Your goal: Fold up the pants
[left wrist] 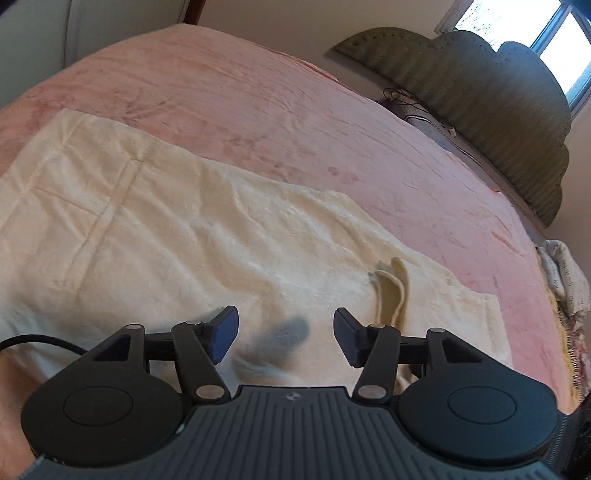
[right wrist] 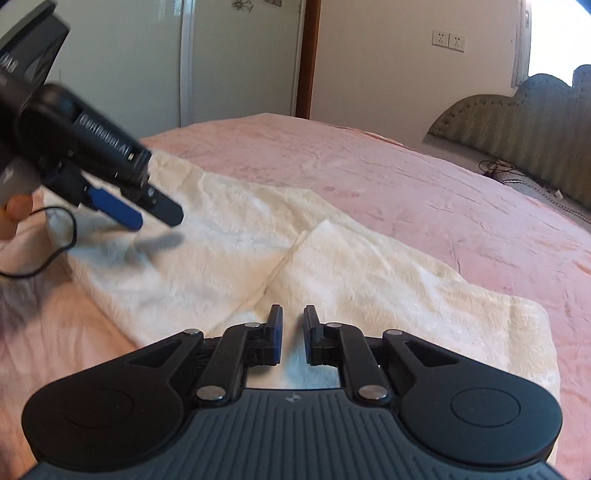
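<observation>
Cream fleece pants (left wrist: 166, 229) lie spread across a pink bed (left wrist: 295, 110); they also show in the right wrist view (right wrist: 332, 266), with a fold line running across their middle. A drawstring (left wrist: 391, 291) lies on the cloth near the waist end. My left gripper (left wrist: 284, 332) is open and empty, hovering just above the pants; it also shows in the right wrist view (right wrist: 155, 218) at the left, above the cloth. My right gripper (right wrist: 293, 332) hovers over the near edge of the pants, jaws a narrow gap apart, nothing between them.
A green padded headboard (left wrist: 498, 110) stands at the right of the bed, with a cable and a patterned pillow (left wrist: 432, 125) before it. A window (left wrist: 535, 33) is above. A printed cloth (left wrist: 565, 273) hangs at the bed's right edge. White wardrobe doors (right wrist: 147, 66) stand behind.
</observation>
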Demonstrator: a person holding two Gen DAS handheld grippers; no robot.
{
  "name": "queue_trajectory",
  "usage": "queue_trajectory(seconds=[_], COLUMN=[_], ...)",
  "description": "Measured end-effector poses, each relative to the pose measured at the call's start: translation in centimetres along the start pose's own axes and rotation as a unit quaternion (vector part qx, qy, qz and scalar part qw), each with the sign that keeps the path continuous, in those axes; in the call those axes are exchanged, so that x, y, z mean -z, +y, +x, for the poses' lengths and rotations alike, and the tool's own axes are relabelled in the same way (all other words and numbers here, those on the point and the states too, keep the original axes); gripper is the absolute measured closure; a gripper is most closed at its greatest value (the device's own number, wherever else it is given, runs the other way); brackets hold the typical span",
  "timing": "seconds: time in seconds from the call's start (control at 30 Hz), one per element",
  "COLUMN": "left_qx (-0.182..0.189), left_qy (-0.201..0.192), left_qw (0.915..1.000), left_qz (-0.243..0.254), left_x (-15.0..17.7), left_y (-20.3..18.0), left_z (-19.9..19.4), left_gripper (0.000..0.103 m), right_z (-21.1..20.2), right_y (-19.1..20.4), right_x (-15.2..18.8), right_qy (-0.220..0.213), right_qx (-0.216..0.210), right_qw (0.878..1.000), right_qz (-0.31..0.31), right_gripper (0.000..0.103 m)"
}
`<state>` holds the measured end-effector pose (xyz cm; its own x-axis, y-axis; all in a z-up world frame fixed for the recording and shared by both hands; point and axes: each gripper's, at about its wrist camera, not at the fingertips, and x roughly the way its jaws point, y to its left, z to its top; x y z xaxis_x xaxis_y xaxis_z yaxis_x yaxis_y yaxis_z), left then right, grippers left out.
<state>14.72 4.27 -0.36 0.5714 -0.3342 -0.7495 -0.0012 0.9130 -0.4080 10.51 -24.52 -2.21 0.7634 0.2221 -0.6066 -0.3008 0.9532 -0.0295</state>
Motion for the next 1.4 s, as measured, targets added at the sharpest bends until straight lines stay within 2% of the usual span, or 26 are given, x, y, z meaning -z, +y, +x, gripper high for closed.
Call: queue_trajectory(seconds=[0.07,0.13,0.2,0.27,0.33,0.37,0.43,0.5,0.57,0.6,0.67,0.7,0.8,0.83,0.87,0.9,0.93,1.0,1.03,1.07,1.17,1.23,1.3,1.4], left_qx=[0.054,0.079,0.122,0.124,0.13,0.113,0.073,0.042,0.045,0.053,0.038,0.039,0.059,0.067,0.073,0.076,0.08,0.079,0.08,0.084,0.094,0.108,0.103,0.086], left_qy=[0.02,0.051,0.074,0.088,0.078,0.076,0.061,0.036,0.022,0.018,0.003,-0.005,-0.012,-0.012,-0.009,-0.007,-0.003,0.004,0.006,0.012,0.031,0.043,0.049,0.03], left_qw=[0.9984,0.9952,0.989,0.9874,0.9881,0.9905,0.9955,0.9982,0.9982,0.9974,0.9974,0.9969,0.9961,0.9959,0.9958,0.996,0.9959,0.9963,0.9962,0.9959,0.995,0.9931,0.9934,0.9958], left_qz=[0.001,-0.025,-0.037,-0.043,-0.028,-0.017,-0.006,0.022,0.035,0.045,0.061,0.068,0.064,0.06,0.055,0.048,0.042,0.035,0.032,0.033,0.009,-0.009,-0.017,-0.005], left_x=[-1.1,-1.7,-2.2,-2.3,-2.2,-2.2,-2.1,-2.0,-1.7,-1.6,-1.5,-1.5,-1.8,-1.9,-2.1,-2.2,-2.3,-2.3,-2.3,-2.3,-2.3,-2.3,-2.3,-2.2], left_y=[-0.8,-1.4,-2.5,-3.5,-4.8,-5.4,-6.1,-6.9,-7.3,-7.6,-8.3,-8.5,-8.3,-8.1,-7.9,-7.6,-7.4,-7.0,-6.8,-6.6,-5.9,-5.5,-5.3,-5.4], left_z=[1.2,2.7,4.9,6.2,7.2,7.9,8.9,9.4,9.3,9.3,9.2,9.2,8.8,8.7,8.7,8.7,8.8,8.8,8.8,8.9,9.4,9.8,9.8,9.3], left_gripper=[0.04,0.04,0.04,0.04,0.039,0.04,0.05,0.062,0.067,0.074,0.09,0.097,0.101,0.101,0.101,0.102,0.102,0.102,0.098,0.09,0.083,0.064,0.059,0.051], right_z=[0.3,0.4,0.5,0.8,0.9,1.0,1.4,1.0,0.0,-0.1,0.6,0.6,-0.6,-1.1,-1.5,-1.7,-1.8,-1.9,-1.8,-1.8,-1.2,-0.9,-0.8,-1.0], right_y=[-0.3,-0.7,-0.9,-1.1,-1.4,-1.5,-1.3,-0.9,-0.8,-0.7,-0.1,0.2,0.7,0.8,0.9,1.1,1.2,1.0,0.8,0.6,0.3,0.4,0.4,0.4], right_x=[-0.7,-1.3,-1.3,-0.9,-0.4,-0.1,0.4,0.3,0.2,0.3,0.6,0.7,0.3,0.2,0.1,0.0,-0.2,-0.2,-0.2,-0.1,0.1,0.1,0.1,0.1], right_qy=[-0.003,-0.009,-0.009,0.002,0.008,0.013,0.024,0.018,0.0,0.001,0.021,0.016,-0.001,-0.013,-0.019,-0.022,-0.024,-0.024,-0.022,-0.018,-0.001,0.002,0.002,-0.002], right_qx=[0.004,0.01,0.02,0.028,0.025,0.018,0.003,0.011,0.0,-0.01,-0.013,-0.004,0.003,0.001,0.007,0.017,0.028,0.039,0.035,0.029,0.015,0.014,0.012,0.014], right_qw=[1.0,1.0,0.999,0.999,0.998,0.998,0.998,0.999,0.998,0.998,0.998,0.999,0.998,0.998,0.998,0.999,0.999,0.998,0.998,0.998,0.998,0.999,0.999,0.999], right_qz=[0.011,0.022,0.03,0.039,0.051,0.057,0.059,0.051,0.066,0.069,0.054,0.046,0.055,0.054,0.051,0.045,0.036,0.032,0.039,0.047,0.054,0.048,0.047,0.043], right_gripper=[0.092,0.092,0.092,0.091,0.091,0.091,0.092,0.091,0.091,0.09,0.077,0.076,0.072,0.065,0.052,0.046,0.039,0.039,0.039,0.039,0.039,0.039,0.039,0.039])
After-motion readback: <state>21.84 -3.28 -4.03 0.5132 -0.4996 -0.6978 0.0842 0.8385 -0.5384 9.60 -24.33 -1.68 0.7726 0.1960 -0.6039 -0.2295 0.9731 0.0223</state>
